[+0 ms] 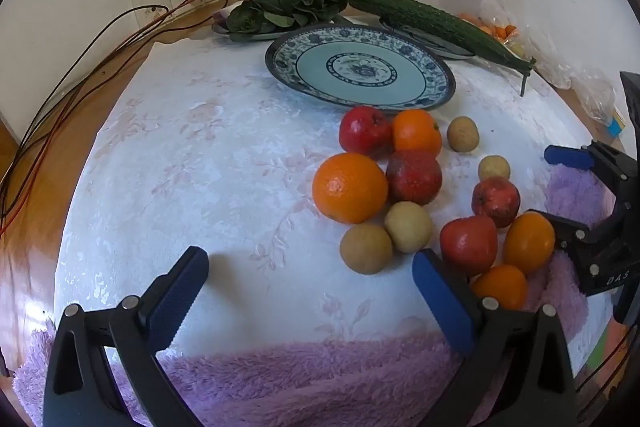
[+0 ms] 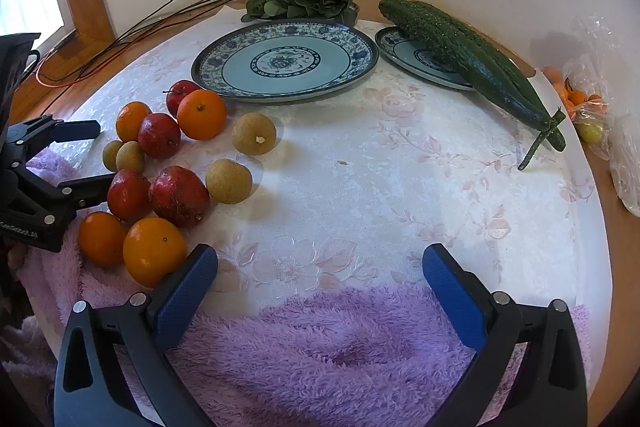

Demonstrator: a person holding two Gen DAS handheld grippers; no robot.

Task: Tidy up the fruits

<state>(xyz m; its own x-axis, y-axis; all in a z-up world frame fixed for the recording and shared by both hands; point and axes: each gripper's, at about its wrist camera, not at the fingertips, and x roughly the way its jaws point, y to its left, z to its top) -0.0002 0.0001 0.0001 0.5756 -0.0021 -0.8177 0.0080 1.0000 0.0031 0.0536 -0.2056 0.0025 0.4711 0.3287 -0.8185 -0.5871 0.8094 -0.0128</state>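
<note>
I see my left gripper (image 1: 310,267) at the bottom of the left wrist view, its blue-padded jaws spread wide with nothing between them, above the white floral tablecloth (image 1: 200,167). My right gripper (image 2: 320,263) sits likewise at the bottom of the right wrist view, jaws fully apart and empty, over the fuzzy purple towel (image 2: 320,347). The pile of round oranges, red apples and tan-skinned fruits (image 1: 416,195) lies right of centre in the left view and at the left in the right view. The large blue-and-white patterned ceramic plate (image 2: 356,47) stands bare above the pile, upper centre. A long green cucumber (image 2: 472,63) rests across a smaller patterned plate (image 2: 404,57) at upper right.
</note>
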